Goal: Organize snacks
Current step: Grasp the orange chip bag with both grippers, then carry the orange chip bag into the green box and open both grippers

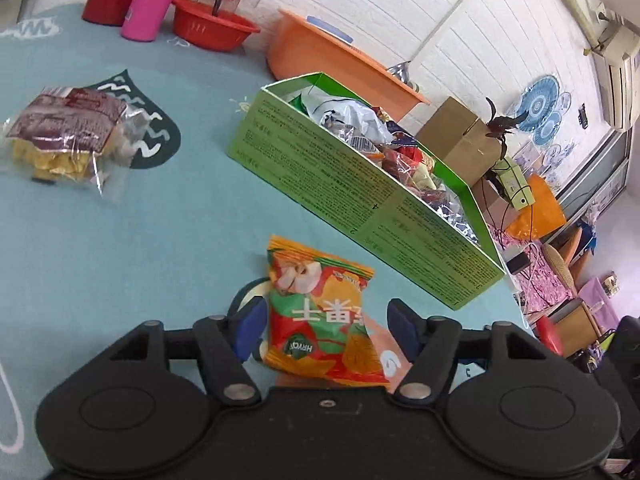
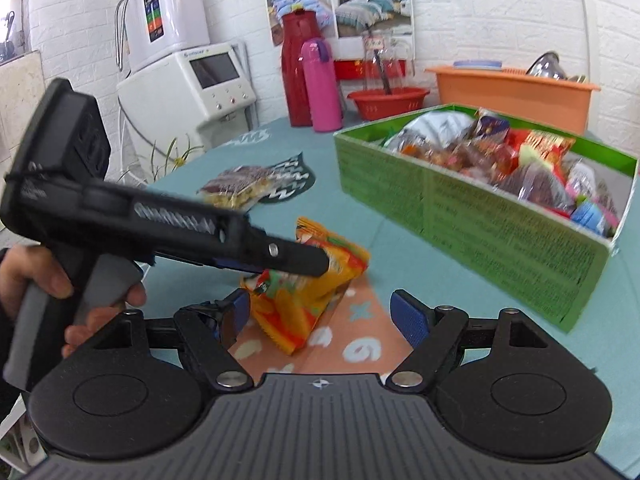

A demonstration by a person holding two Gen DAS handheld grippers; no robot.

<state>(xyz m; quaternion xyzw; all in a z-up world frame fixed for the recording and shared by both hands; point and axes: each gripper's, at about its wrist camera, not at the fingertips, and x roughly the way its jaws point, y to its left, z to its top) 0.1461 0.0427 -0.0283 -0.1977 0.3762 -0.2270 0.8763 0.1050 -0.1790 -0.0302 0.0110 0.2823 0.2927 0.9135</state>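
Observation:
An orange and red chip bag (image 1: pixel 320 316) lies on the teal tablecloth between the wide-open fingers of my left gripper (image 1: pixel 326 330), which touch neither side of it. The same bag shows in the right wrist view (image 2: pixel 308 296), with the left gripper (image 2: pixel 296 276) reaching over it. My right gripper (image 2: pixel 326 318) is open and empty, just in front of the bag. A green box (image 1: pixel 360 204) full of snack packets stands behind it, also seen in the right wrist view (image 2: pixel 480 224). A clear packet with a dark red label (image 1: pixel 64 136) lies at the far left.
A red thermos (image 2: pixel 298 68), a pink bottle (image 2: pixel 322 84), a red basin (image 2: pixel 388 102) and an orange tub (image 2: pixel 512 98) stand along the table's back edge. White appliances (image 2: pixel 180 64) sit beyond the left edge. A cardboard box (image 1: pixel 456 140) stands behind the green box.

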